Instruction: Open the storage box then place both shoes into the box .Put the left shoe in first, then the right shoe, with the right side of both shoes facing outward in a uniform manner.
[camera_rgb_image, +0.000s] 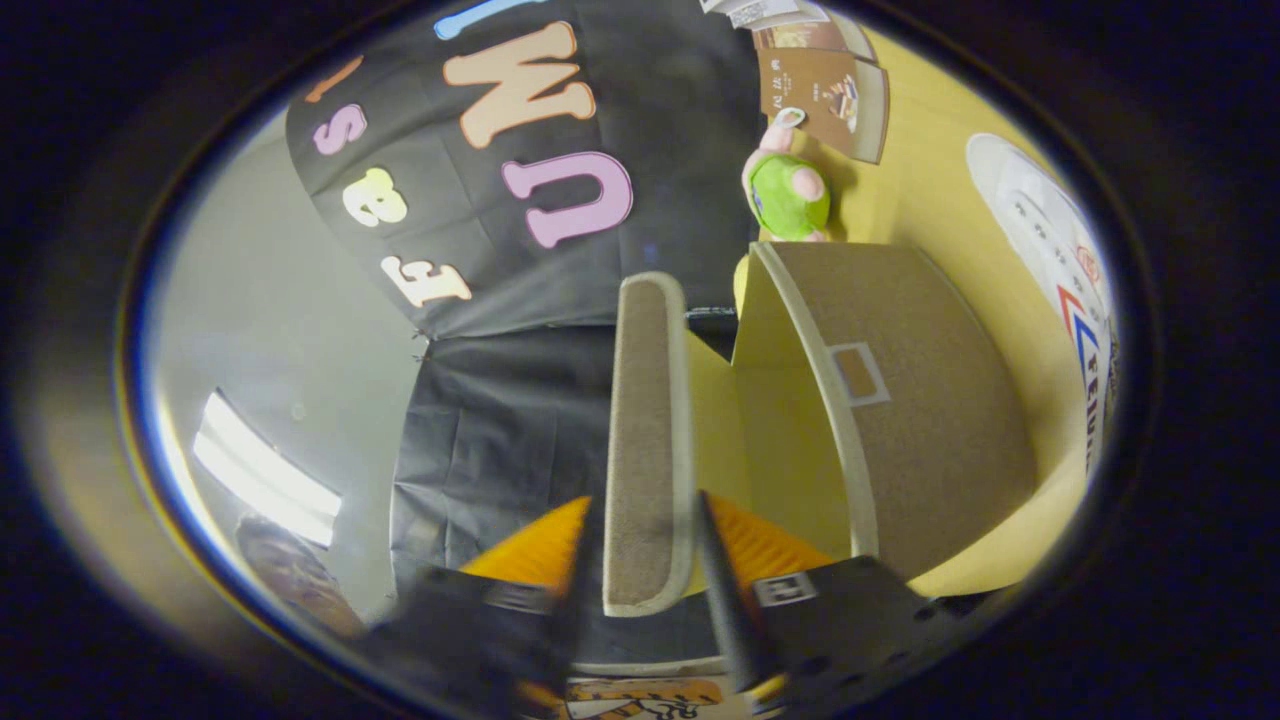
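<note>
You have the lid (648, 440) of the storage box (900, 400) between the jaws of the gripper (645, 540), one finger on each face of the panel near its free edge, so it reads as grasped rather than merely straddled, though how firmly they bite is hard to judge. The view is rolled on its side: the lid stands swung away from the box body, with the yellow interior (780, 420) open between them. The step in hand looks like finishing the opening, so carry the lid on round its hinge in an arc instead of dragging it straight, or the light box may slide across the yellow worktop (920, 190). Keep swinging until the lid will stay back by itself, then ease the jaws apart and draw straight off the edge so you do not flick it shut. Mind the green plush toy (788, 192) and the booklets (825, 95) just beyond the box. A white shoe (1050, 240) lies past the box on its far side, ready for loading once the opening is clear.
</note>
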